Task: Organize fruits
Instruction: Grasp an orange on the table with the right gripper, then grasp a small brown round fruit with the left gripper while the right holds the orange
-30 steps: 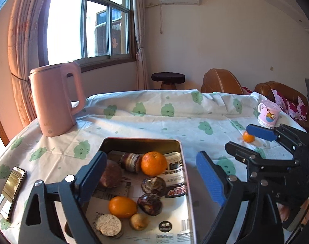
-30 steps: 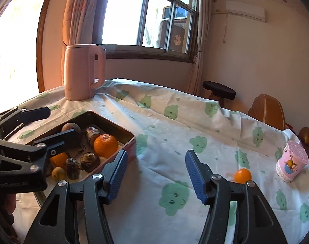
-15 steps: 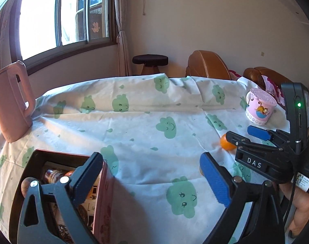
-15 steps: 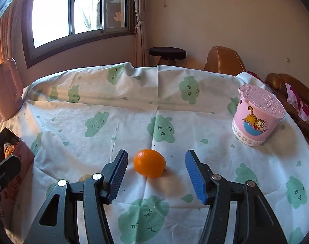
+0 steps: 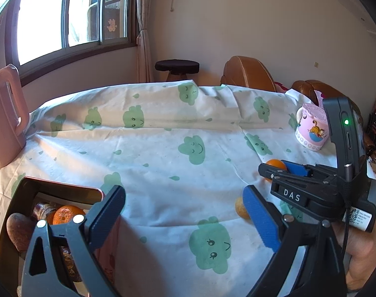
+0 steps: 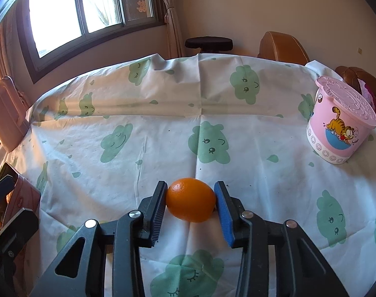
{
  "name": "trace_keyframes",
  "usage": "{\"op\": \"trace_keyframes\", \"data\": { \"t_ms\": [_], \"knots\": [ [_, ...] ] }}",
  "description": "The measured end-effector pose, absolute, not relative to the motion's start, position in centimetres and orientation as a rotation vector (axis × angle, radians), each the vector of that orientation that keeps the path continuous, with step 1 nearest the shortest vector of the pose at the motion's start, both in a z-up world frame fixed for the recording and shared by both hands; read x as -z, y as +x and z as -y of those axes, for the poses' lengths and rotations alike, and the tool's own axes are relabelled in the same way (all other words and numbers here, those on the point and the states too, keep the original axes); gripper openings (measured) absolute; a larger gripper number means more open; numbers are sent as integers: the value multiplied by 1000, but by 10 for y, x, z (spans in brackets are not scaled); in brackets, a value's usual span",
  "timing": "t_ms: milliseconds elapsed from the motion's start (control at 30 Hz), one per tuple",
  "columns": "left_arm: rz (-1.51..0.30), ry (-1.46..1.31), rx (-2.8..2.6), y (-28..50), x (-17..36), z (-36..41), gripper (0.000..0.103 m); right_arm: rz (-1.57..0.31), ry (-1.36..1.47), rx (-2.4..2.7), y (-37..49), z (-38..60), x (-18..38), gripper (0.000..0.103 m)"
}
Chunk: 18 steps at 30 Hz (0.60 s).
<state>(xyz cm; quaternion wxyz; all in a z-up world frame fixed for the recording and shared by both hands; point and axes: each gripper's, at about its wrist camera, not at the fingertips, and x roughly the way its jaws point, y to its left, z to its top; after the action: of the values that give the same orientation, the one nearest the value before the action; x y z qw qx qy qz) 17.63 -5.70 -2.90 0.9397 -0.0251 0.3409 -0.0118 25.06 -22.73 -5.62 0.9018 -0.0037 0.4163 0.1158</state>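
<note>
An orange (image 6: 190,203) lies on the cloud-print tablecloth (image 6: 163,113). My right gripper (image 6: 190,189) is closing on it, and both pads touch its sides. In the left wrist view the same orange (image 5: 275,163) shows just behind the right gripper's fingers (image 5: 295,167). My left gripper (image 5: 183,195) hangs open over bare cloth with nothing between its fingers. A small yellowish fruit (image 5: 239,208) sits by its right finger. At the lower left, the open tin (image 5: 64,188) holds another orange (image 5: 67,215), a brown fruit (image 5: 17,230) and other items that are partly hidden.
A pink lidded cup (image 6: 341,128) stands at the right on the table. A pink kettle (image 5: 4,123) is at the far left. A dark stool (image 5: 176,65) and brown chairs (image 5: 247,74) stand beyond the far edge. A hand (image 5: 361,252) holds the right gripper.
Both views swung right, away from the tin. The right gripper came down around the orange and narrowed onto it. The left gripper moved off the tin over bare cloth and stayed open.
</note>
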Motion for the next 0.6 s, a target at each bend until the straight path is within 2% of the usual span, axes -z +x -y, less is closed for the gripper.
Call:
{"op": "trace_keyframes", "data": {
  "t_ms": [167,433,600],
  "knots": [
    [-695,-47,56,177,31,64,95,-839,23,-258,227,235,50,41],
    [-750,4,142,182,42,91,72,-744,16,-156,195,256,39,41],
    [-800,19,199,191,51,106,64,-749,68,-151,199,267,40,41]
  ]
}}
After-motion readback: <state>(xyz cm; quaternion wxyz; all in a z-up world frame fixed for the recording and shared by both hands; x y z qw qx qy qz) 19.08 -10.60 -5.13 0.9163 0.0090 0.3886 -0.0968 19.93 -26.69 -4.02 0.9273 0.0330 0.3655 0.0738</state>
